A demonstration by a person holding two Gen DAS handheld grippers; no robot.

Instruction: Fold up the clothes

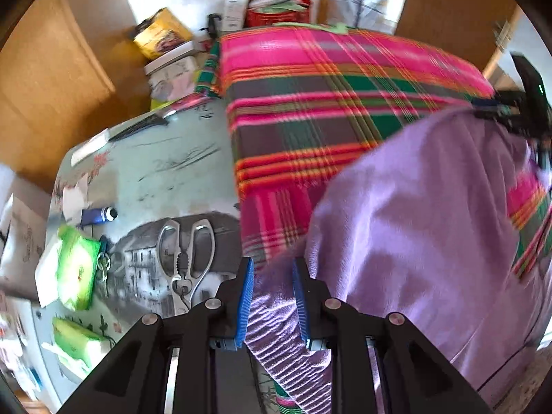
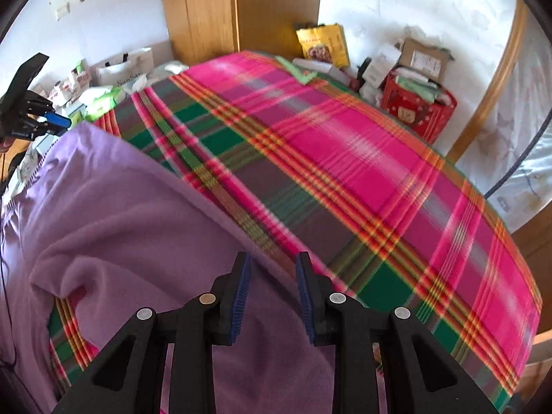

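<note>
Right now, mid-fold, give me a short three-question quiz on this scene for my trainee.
1. True or false: the purple garment lies on a plaid blanket.
2. Which tool lies on the table beside the blanket in the left wrist view: A) scissors, B) a hammer, C) a ladle?
3. What fabric runs between the left gripper pads?

Key
1. True.
2. A.
3. A ribbed edge of the purple garment; the right gripper also has purple cloth between its pads.
</note>
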